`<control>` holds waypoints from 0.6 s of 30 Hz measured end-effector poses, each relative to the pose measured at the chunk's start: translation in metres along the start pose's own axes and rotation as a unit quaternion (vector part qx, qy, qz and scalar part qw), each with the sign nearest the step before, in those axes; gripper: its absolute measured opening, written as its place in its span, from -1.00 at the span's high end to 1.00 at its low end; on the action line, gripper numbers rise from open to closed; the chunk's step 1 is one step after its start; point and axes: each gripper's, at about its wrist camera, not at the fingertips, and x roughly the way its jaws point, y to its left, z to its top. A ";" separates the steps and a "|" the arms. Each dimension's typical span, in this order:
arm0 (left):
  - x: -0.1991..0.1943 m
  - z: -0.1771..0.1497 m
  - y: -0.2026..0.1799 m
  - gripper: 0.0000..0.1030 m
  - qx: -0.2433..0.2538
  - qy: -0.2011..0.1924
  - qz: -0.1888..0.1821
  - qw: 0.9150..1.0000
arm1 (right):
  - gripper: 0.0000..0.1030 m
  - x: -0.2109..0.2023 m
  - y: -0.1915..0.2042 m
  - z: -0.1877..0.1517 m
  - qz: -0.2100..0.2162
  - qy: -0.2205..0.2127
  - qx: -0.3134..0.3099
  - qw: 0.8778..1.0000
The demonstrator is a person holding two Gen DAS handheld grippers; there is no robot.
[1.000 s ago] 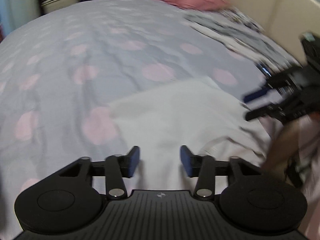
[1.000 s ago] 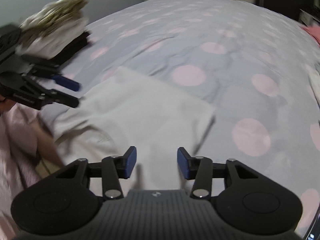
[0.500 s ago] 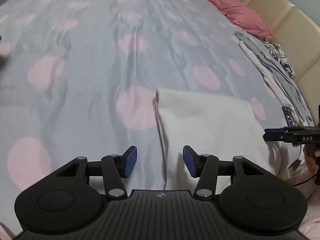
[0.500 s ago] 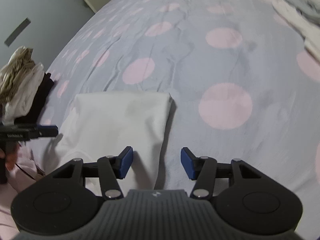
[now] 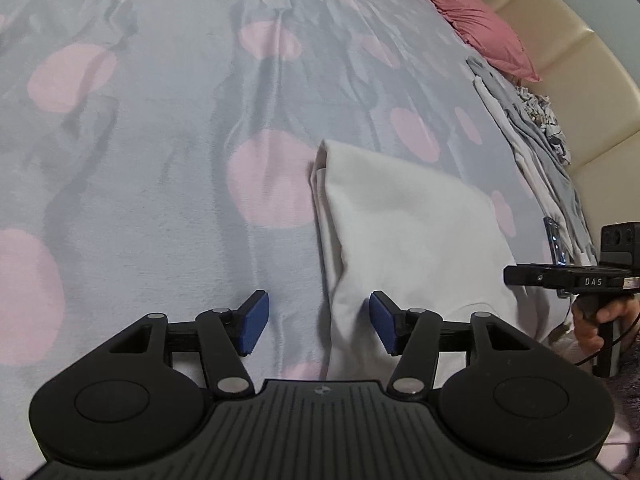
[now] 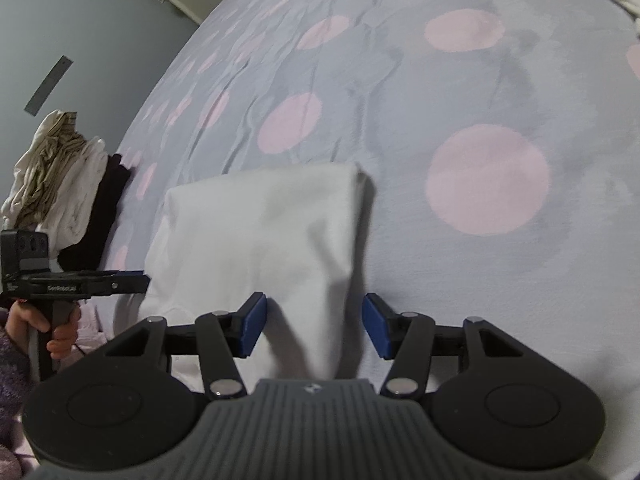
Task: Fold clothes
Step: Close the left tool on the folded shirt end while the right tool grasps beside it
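A white garment (image 5: pixel 404 232) (image 6: pixel 264 236) lies partly folded on the grey bedspread with pink dots (image 5: pixel 160 160). My left gripper (image 5: pixel 316 326) is open, straddling the garment's left folded edge near its front. My right gripper (image 6: pixel 312 326) is open too, and the garment's right folded edge runs between its blue pads. Neither holds anything. The right gripper (image 5: pixel 560 280) shows edge-on at the far right of the left wrist view, held by a hand (image 5: pixel 592 324). The left gripper (image 6: pixel 88 284) appears at the left of the right wrist view, with a hand (image 6: pixel 44 328) on its grip.
A pile of folded clothes, white, striped and black (image 6: pixel 64 184), sits at the bed's left edge. Loose grey and white garments (image 5: pixel 536 136) and a pink pillow (image 5: pixel 476 24) lie along a cream headboard (image 5: pixel 580 72). A grey wall (image 6: pixel 80 40) stands beyond the bed.
Both grippers have swung from over the garment's middle out to its two side edges and come lower. The garment now lies flatter, with both sides folded in.
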 end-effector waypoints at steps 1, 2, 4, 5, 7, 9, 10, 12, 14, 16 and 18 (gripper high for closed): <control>0.001 0.000 0.000 -0.03 0.000 0.000 -0.004 1.000 | -0.12 0.002 0.001 0.000 0.003 0.003 -0.002 1.000; 0.001 0.000 0.000 -0.03 0.002 0.000 -0.007 1.000 | -0.12 0.004 0.003 0.000 0.005 0.007 -0.004 1.000; 0.002 0.000 0.000 -0.03 0.005 0.000 -0.012 1.000 | -0.12 0.008 0.005 0.000 0.008 0.012 -0.011 1.000; 0.003 0.000 0.000 -0.03 0.007 0.000 -0.015 1.000 | -0.12 0.009 0.005 0.001 0.009 0.014 -0.012 1.000; 0.005 0.001 0.000 -0.03 0.007 0.001 -0.024 1.000 | -0.12 0.011 0.005 0.001 0.011 0.016 -0.010 1.000; 0.007 0.001 0.000 -0.03 0.010 0.001 -0.031 0.999 | -0.12 0.012 0.004 0.003 0.014 0.017 -0.007 1.000; 0.008 0.001 -0.001 -0.03 0.012 0.002 -0.035 0.999 | -0.12 0.013 0.004 0.003 0.015 0.018 -0.007 1.000; 0.010 0.002 -0.002 -0.03 0.015 0.003 -0.043 0.999 | -0.12 0.015 0.004 0.003 0.017 0.019 -0.008 1.000; 0.012 0.003 -0.003 -0.03 0.016 0.004 -0.052 0.999 | -0.12 0.016 0.003 0.004 0.019 0.019 -0.007 1.000; 0.014 0.004 -0.004 -0.03 0.016 0.006 -0.059 0.998 | -0.12 0.016 0.002 0.004 0.021 0.019 -0.006 1.000; 0.015 0.004 -0.007 -0.03 0.022 0.007 -0.066 0.998 | -0.12 0.016 0.002 0.004 0.022 0.020 -0.005 1.000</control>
